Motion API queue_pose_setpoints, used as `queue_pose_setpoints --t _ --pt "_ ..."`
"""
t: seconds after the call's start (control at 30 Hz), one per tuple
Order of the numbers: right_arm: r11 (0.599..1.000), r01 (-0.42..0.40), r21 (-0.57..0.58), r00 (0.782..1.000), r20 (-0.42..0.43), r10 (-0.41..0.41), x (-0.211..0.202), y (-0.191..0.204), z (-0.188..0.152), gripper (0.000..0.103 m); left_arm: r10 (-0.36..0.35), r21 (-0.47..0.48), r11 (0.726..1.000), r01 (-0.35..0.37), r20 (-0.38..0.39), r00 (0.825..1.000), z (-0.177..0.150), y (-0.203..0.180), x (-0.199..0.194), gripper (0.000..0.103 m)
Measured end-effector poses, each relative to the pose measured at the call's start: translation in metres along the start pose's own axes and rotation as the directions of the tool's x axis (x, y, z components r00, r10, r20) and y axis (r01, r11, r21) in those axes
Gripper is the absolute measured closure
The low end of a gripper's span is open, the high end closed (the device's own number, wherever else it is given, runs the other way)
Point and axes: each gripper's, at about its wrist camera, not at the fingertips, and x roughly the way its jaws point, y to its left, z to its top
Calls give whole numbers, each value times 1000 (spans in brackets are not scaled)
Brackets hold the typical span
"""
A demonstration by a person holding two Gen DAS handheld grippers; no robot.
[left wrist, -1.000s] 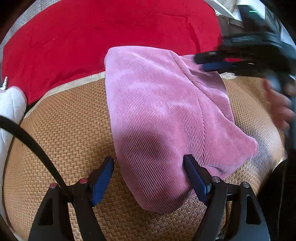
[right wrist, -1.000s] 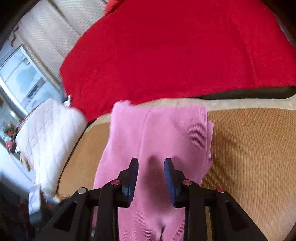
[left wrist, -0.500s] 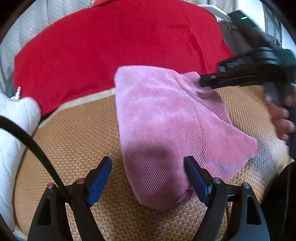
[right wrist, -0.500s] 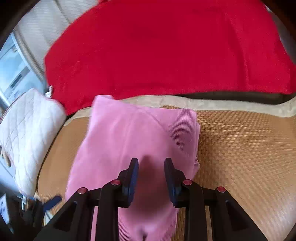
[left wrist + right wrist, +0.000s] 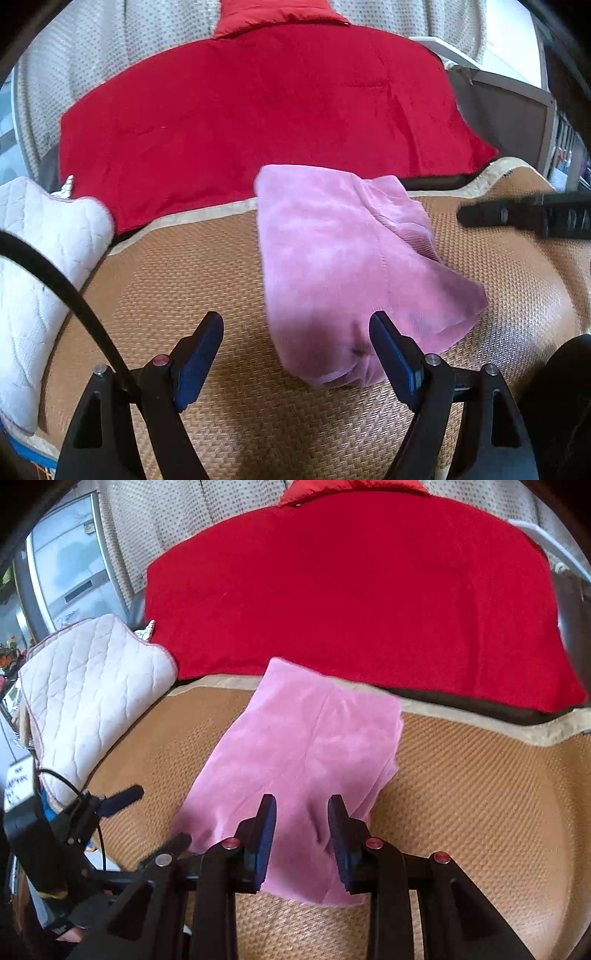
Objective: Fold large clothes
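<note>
A pink corduroy garment (image 5: 343, 258) lies folded into a compact stack on a woven tan mat (image 5: 177, 273); it also shows in the right wrist view (image 5: 303, 753). My left gripper (image 5: 295, 332) is open and empty, its jaws wide apart above the garment's near end. My right gripper (image 5: 301, 812) is open with a narrower gap, empty, held above the garment's near edge. The right gripper's black fingers (image 5: 517, 216) show at the right edge of the left wrist view, off the cloth. The left gripper (image 5: 155, 819) shows at lower left of the right wrist view.
A large red quilt (image 5: 258, 110) lies behind the mat, also in the right wrist view (image 5: 351, 590). A white quilted cushion (image 5: 33, 266) sits at the left, seen too in the right wrist view (image 5: 88, 686). A black cable (image 5: 62, 284) crosses the left wrist view.
Both grippers have pulled back and up from the garment. The right gripper has withdrawn from the cloth's far right corner to the side. The garment lies still.
</note>
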Motion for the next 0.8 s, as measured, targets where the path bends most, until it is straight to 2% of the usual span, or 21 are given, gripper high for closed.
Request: queue_pose_setpoints --t 0.17,0.3,0.4,0.6,0.8 --pt "998 -15 59 998 -59 19 29 -4 -20 70 58 -63 996 -59 -15 998 -6 24 2 21" --pt "997 -2 83 992 -129 12 64 -6 -39 70 49 -68 996 -56 -108 993 -11 34 43 20" --pt "997 11 70 993 -122 -2 79 -6 -50 70 38 -93 995 -48 -107 994 -18 39 51 19" --pt "995 7 103 994 -111 5 49 -8 -38 70 43 -97 994 -53 -96 994 -9 43 26 20" --pt "994 42 97 999 -6 -42 -12 -6 -35 69 119 -66 991 -118 18 993 7 24 -33 19"
